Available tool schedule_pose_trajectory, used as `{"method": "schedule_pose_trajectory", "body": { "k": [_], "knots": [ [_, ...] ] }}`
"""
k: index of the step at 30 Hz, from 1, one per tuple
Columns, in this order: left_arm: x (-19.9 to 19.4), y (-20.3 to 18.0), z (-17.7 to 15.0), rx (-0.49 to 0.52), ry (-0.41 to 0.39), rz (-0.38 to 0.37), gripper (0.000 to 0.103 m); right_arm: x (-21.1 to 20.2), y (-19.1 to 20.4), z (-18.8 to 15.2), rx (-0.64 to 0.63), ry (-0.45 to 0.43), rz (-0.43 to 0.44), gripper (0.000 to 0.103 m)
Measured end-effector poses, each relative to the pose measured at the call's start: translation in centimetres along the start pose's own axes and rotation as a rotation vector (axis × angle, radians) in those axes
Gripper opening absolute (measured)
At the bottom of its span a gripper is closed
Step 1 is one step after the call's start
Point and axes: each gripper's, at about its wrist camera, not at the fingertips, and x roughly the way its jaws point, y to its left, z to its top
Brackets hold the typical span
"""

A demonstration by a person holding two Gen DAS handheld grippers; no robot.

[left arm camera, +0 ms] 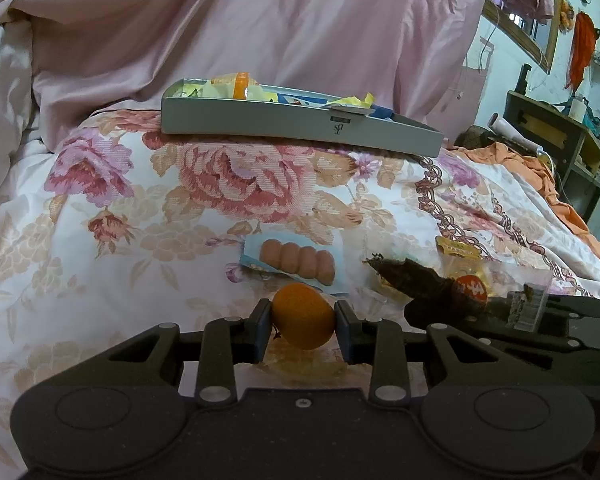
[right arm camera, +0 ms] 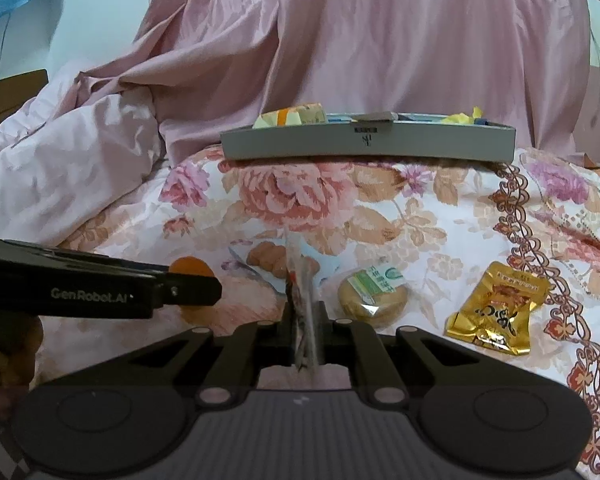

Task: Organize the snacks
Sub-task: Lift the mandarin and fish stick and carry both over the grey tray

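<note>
both grippers are loaded, so the step in hand looks like the carry: two snacks picked up off the bed, neither yet in the tray.

on the left, the left gripper (left arm camera: 302,330) is clamped on a small round orange fruit (left arm camera: 303,316), a pad pressing each side, held just above the floral quilted bedspread (left arm camera: 100,220). it points forward and somewhat downward. just beyond the fruit lies a clear and pale-blue packet of small pink sausages (left arm camera: 296,260), on the quilt.

to the right, the right gripper (right arm camera: 305,332) has its jaws closed tight on the sealed edge of a thin clear plastic snack packet (right arm camera: 300,280), which stands up edge-on between them; the left view shows dark contents in it. it too tilts gently down. near it on the quilt are a round pale cake in clear wrap with a green label (right arm camera: 372,300) and, further right, a crinkled gold foil sachet (right arm camera: 496,308).

the shallow grey rectangular tray (right arm camera: 368,144), already holding some wrapped snacks, sits well beyond both grippers on the far rise of the bed. next, i judge, each load must be lifted forward over the tray's near wall before release; the fruit may roll.
</note>
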Motion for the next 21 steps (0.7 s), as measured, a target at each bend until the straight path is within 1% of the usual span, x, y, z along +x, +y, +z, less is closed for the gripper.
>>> {"method": "schedule_pose_trajectory", "body": {
  "k": [6,12,16,19,21],
  "knots": [
    [-0.1,0.0,0.0,-0.002,-0.003,0.001,0.035,-0.3,-0.1,0.1,0.008,-0.027,0.005,0.008],
    [-0.4,0.0,0.7,-0.02,-0.017,0.006,0.035,-0.4,-0.3,0.5,0.022,-0.047,0.01,0.008],
    [-0.6,-0.1,1.5,-0.044,-0.019,0.01,0.035,-0.8,-0.4,1.0,0.029,-0.077,0.013,0.008],
    [-0.8,-0.5,2.4,-0.033,-0.03,0.02,0.036,-1.2,-0.6,1.6,0.031,-0.107,0.012,0.008],
    [-0.8,-0.5,3.2,-0.034,-0.04,0.02,0.036,-1.4,-1.0,2.2,0.06,-0.124,0.019,0.008]
  ]
}}
